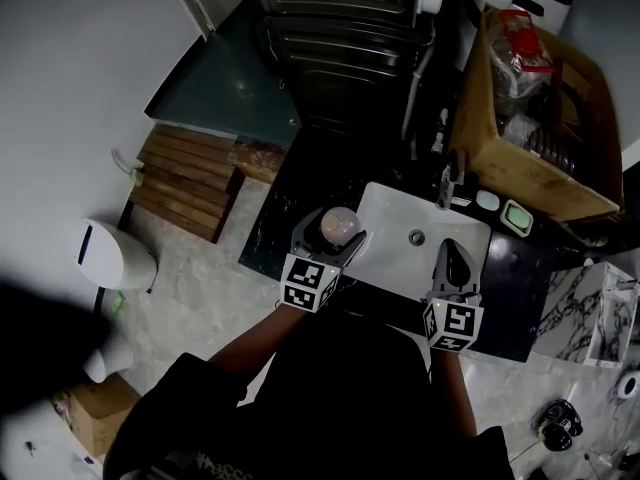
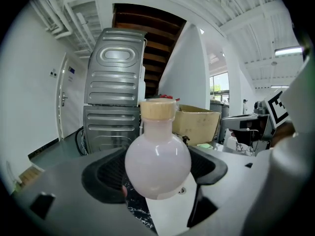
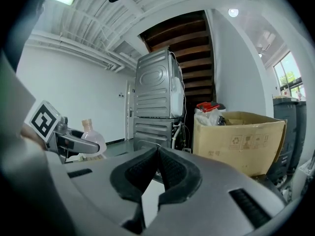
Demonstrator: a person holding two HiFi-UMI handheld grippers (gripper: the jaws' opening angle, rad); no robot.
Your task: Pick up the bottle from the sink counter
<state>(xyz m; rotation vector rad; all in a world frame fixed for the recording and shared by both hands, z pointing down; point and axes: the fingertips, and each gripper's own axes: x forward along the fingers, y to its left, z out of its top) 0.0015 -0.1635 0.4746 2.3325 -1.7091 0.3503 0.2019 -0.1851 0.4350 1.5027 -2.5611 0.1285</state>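
Bottle (image 2: 157, 163), round, milky pink and closed with a pale cork-coloured stopper (image 2: 158, 110), is sitting upright between the jaws of the left gripper (image 2: 157, 180). The dark pads are pressing against its belly from the 9 o'clock and 3 o'clock sides, so this gripper is clamping the bottle and nothing else. In the head view the bottle is hanging at the 9 o'clock rim of the white sink (image 1: 398, 206), right where the basin is meeting the black marbled counter (image 1: 268, 230). In the left gripper view its base is looking clear of the surface below.

The right gripper (image 3: 157, 163) is hovering over the 5 o'clock part of the sink, well apart from the bottle. Its two padded jaws are pressing together with nothing between them. From its own view the bottle is showing at 9 o'clock, inside the other gripper.

The drain (image 1: 417, 237) is lying in the middle of the basin, and the faucet (image 1: 446, 182) is standing at the basin's 12 o'clock edge. A small green dish (image 1: 517, 217) is resting on the counter at about 2 o'clock from the sink. A big cardboard box (image 1: 515, 176), full of odds and ends, is standing beyond it at 1 o'clock. Two stacked grey washing machines (image 1: 340, 38) are filling the 12 o'clock part of the head view.
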